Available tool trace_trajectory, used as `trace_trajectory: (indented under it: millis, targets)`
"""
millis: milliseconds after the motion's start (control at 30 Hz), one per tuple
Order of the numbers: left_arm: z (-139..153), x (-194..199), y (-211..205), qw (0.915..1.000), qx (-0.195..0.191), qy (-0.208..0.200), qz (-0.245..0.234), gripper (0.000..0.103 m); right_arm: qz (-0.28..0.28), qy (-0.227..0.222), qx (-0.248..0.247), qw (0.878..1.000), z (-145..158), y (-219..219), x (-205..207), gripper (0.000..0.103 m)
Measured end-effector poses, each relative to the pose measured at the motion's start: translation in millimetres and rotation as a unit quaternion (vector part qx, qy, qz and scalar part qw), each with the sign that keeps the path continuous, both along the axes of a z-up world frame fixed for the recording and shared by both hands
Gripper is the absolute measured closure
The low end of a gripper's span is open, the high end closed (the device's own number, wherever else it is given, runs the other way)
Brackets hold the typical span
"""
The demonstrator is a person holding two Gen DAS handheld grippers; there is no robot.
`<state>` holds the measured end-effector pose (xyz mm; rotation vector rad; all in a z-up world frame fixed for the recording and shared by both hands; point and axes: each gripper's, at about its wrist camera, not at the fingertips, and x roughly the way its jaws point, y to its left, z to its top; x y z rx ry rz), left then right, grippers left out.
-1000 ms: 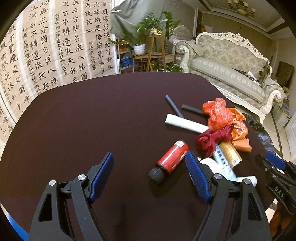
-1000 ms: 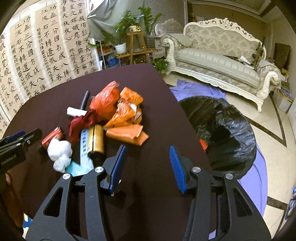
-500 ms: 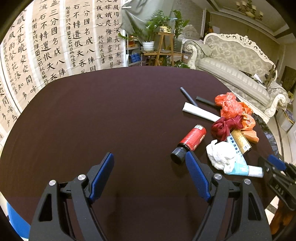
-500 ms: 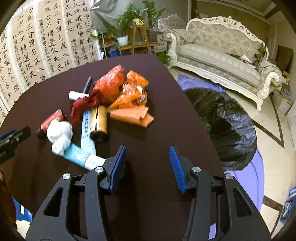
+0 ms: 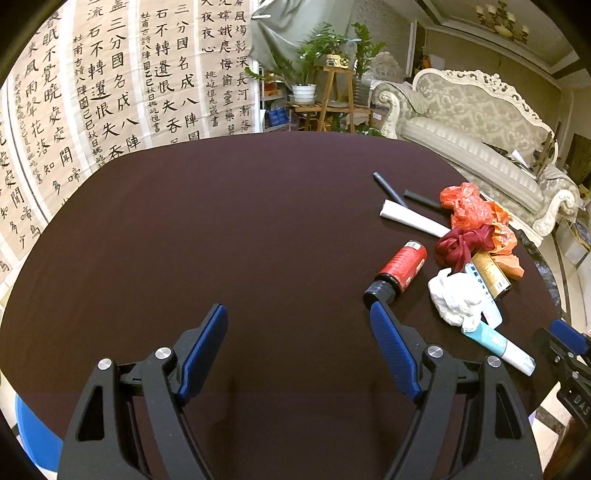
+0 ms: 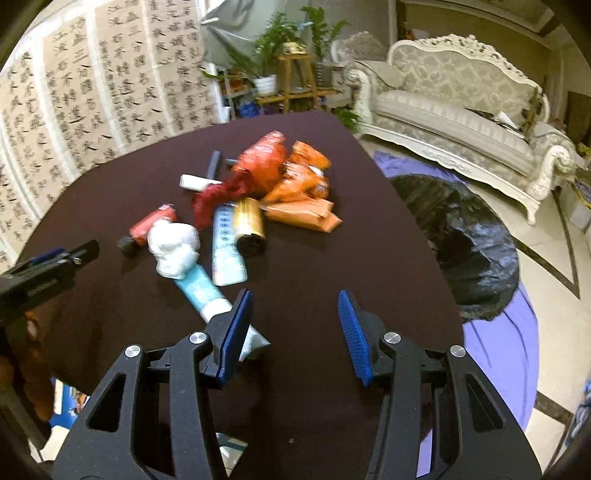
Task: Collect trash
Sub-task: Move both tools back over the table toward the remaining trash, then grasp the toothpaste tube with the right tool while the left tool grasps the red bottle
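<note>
Both tongs hang over the dark table (image 5: 221,229) with their jaws apart and nothing in them. The left tongs (image 5: 297,321) are just beside the red bottle (image 5: 400,267). The right tongs (image 6: 295,314) are beside the blue tube (image 6: 201,290). The trash pile sits on the table, near the black trash bag (image 6: 469,236) on the floor.

**The room around my table**

I'm facing a wall hung with calligraphy scrolls (image 5: 110,92), black characters on beige paper. Right of them a grey drape (image 5: 280,33) hangs behind potted plants (image 5: 314,55) on a wooden stand (image 5: 338,99). Further right sits an ornate cream sofa (image 5: 480,140) with carved white trim. The floor (image 6: 546,229) is pale glossy tile with a dark inlaid border. A chandelier (image 5: 498,22) glows under the moulded ceiling.
</note>
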<state>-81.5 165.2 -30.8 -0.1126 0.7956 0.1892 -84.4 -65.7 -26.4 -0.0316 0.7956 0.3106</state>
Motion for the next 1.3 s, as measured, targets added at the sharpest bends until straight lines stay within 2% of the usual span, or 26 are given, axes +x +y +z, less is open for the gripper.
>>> trace_trajectory:
  millis: [233, 333, 400, 500, 833, 1100, 1300]
  targets:
    - [-3.6, -2.5, 4.5, 1.0, 0.0, 0.003, 0.007, 0.026, 0.048, 0.01, -0.012, 0.999, -16.1, 29.7, 1.1, 0.058]
    - [-5.5, -2.9, 5.2, 1.0, -0.001, 0.006, 0.008, 0.026, 0.057, 0.002, -0.032, 0.998, -18.4, 37.8, -0.3, 0.069]
    - [-6.0, -2.2, 5.0, 1.0, -0.003, 0.006, 0.006, 0.026, 0.06, 0.0, -0.038, 0.997, -18.2, 37.5, -2.8, 0.081]
    - [-6.7, -0.6, 2.7, 1.0, -0.006, 0.007, 0.003, 0.026, 0.067, -0.001, -0.043, 0.997, -18.9, 31.5, -7.2, 0.085]
    - [-4.1, 11.0, -15.7, 0.9997, -0.011, 0.005, -0.023, 0.026, 0.016, 0.002, -0.033, 0.999, -19.7, -4.4, -11.1, 0.087]
    - [-5.4, 40.3, -30.7, 0.9989, -0.006, 0.01, -0.046, 0.026, -0.027, 0.001, -0.024, 0.999, -20.2, -24.1, 19.5, 0.087]
    - [-10.3, 60.7, -34.6, 0.9968, -0.015, 0.034, -0.071, 0.041, -0.033, 0.003, -0.016, 0.999, -20.7, -29.9, 38.9, 0.086]
